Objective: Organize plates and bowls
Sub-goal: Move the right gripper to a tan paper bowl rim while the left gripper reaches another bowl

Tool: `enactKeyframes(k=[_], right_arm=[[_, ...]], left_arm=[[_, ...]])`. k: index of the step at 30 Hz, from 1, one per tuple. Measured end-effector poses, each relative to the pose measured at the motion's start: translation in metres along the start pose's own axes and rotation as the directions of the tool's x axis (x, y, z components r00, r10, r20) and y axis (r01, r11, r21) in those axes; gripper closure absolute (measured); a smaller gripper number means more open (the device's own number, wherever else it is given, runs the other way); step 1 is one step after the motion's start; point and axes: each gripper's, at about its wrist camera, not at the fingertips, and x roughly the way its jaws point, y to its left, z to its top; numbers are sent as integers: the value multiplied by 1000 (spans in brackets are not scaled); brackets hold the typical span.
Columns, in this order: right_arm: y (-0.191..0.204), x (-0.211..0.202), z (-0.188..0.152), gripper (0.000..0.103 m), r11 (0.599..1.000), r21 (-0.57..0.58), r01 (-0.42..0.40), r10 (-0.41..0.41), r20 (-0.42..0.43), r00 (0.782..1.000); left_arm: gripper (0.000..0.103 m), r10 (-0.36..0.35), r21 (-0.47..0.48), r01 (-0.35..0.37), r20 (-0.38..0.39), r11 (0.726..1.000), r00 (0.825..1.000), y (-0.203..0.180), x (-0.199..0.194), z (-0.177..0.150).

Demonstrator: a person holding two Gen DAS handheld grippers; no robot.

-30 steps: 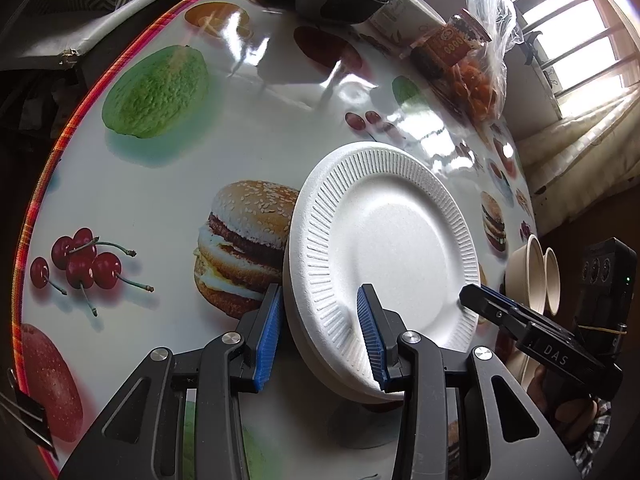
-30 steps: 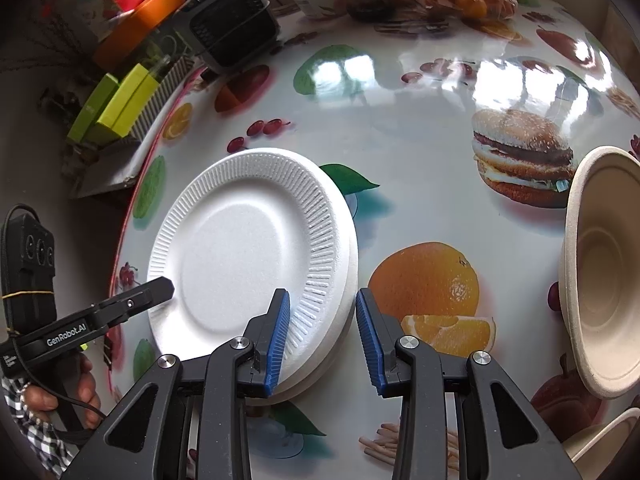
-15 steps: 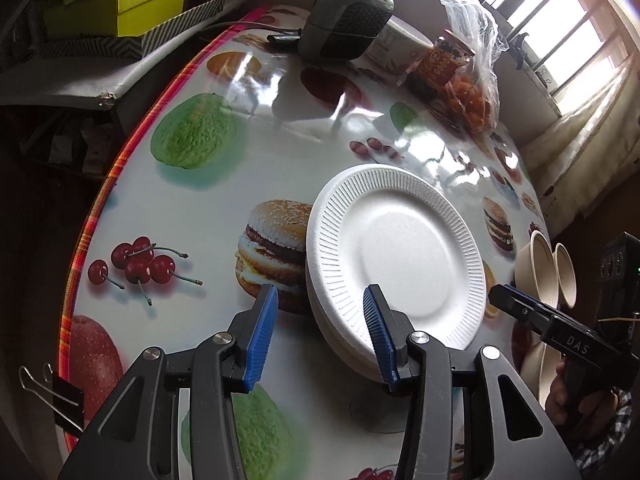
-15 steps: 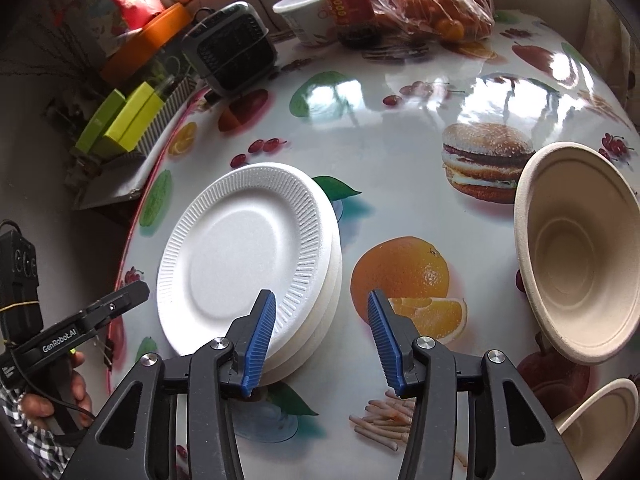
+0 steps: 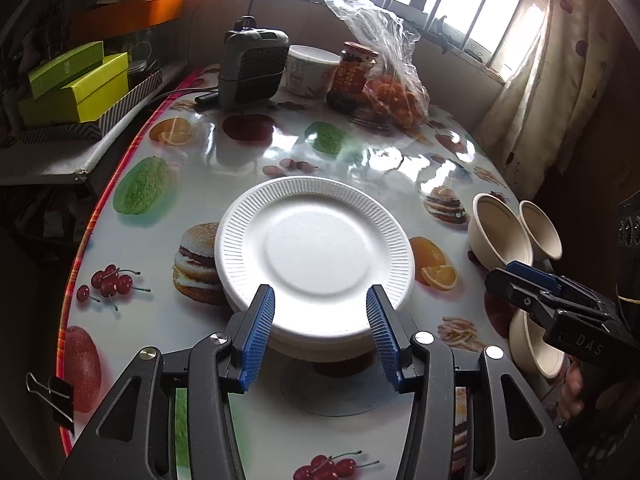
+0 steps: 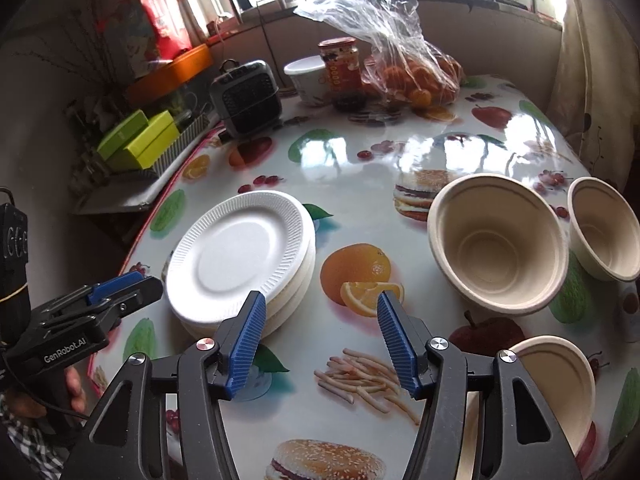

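Observation:
A stack of white foam plates [image 5: 314,252] [image 6: 240,260] lies on the round table with the food-print cloth [image 5: 248,148]. My left gripper [image 5: 320,336] is open and empty, above the stack's near edge. My right gripper [image 6: 320,344] is open and empty, over the printed orange to the right of the stack. Three beige paper bowls stand at the right: a large one [image 6: 496,248], a smaller one [image 6: 608,228], and one [image 6: 556,384] partly hidden behind my right gripper's arm. The bowls also show in the left wrist view [image 5: 500,232].
At the table's back stand a grey fan heater [image 6: 248,96], a white tub [image 6: 308,76], a red-lidded jar [image 6: 342,68] and a plastic bag of oranges [image 6: 408,72]. Yellow-green boxes [image 5: 76,84] sit on a side shelf to the left.
Both grippers have pulled back and risen away from the plate stack. Both have opened wider. The stack stays on the table.

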Motion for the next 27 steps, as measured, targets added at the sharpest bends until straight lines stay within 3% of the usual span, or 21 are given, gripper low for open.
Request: enactKeyframes(k=[11,27], right_arm=[[-32,-38,-31,40,992,44,116,-119,77,990],[-81,-74,-43,36,978,103,180,-194,155,969]], left_arm=[[54,-25,186,12,68,982,997,-71,-7,-10],[54,-126,263,118,14,957,992,-133,15,-13]])
